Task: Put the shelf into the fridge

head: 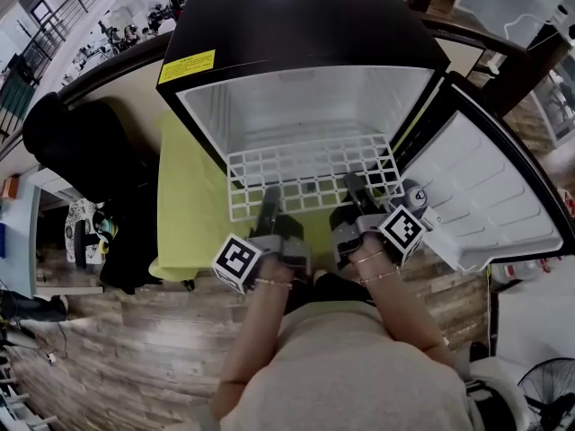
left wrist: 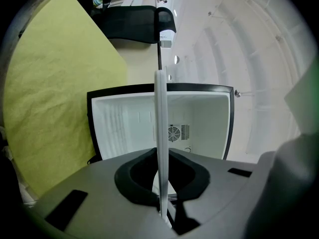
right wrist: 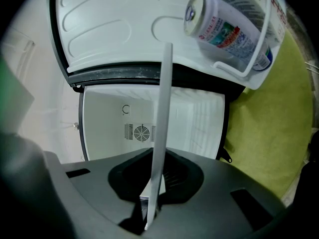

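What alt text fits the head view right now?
The left tool and right tool grip the near edge of a white wire shelf, its far end inside the open black fridge. The fridge door stands open at right.

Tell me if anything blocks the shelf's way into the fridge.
Nothing visible does. The fridge is bare inside ahead of the shelf, and its door hangs open to the right.

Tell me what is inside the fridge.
The fridge shows bare white walls and a round fan vent on the back wall. In the head view, the wire shelf at its mouth covers the lower part.
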Demonstrator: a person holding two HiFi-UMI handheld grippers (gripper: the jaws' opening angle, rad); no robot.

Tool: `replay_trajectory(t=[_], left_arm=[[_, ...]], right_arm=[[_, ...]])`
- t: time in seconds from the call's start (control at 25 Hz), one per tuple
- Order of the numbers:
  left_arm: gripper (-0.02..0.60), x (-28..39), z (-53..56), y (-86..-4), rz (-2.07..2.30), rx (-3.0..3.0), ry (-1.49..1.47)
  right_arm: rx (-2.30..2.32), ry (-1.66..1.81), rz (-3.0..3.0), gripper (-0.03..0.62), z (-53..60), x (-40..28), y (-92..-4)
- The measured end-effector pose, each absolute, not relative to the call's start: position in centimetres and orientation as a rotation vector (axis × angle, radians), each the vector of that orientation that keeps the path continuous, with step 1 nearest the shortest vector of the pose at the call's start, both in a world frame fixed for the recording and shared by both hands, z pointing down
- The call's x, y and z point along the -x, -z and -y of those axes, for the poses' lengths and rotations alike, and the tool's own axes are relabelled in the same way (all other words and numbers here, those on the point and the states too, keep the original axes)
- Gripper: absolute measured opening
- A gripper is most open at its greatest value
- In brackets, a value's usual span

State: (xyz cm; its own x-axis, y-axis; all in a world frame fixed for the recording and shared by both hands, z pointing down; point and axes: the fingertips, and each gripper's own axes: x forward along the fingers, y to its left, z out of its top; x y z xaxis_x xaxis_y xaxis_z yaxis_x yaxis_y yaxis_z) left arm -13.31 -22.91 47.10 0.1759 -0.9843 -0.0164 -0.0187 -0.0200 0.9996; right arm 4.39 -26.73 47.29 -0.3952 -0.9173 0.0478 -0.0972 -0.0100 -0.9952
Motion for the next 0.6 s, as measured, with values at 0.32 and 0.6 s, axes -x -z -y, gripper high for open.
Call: replay_trajectory(t=[0.32,0.6], left_arm=[[0.04,13.1,23.1,-46.5,1.056,-1.313,1.118],[0.04,13.3,23.1,-47.5,1.074,-1.316,1.08]], right_arm=[[1.077,1.492,-1.571,0.038,26.7,-4.3,-47.3],[1.093,1.502,-1.573,0.04,26.7,-4.3,-47.6]])
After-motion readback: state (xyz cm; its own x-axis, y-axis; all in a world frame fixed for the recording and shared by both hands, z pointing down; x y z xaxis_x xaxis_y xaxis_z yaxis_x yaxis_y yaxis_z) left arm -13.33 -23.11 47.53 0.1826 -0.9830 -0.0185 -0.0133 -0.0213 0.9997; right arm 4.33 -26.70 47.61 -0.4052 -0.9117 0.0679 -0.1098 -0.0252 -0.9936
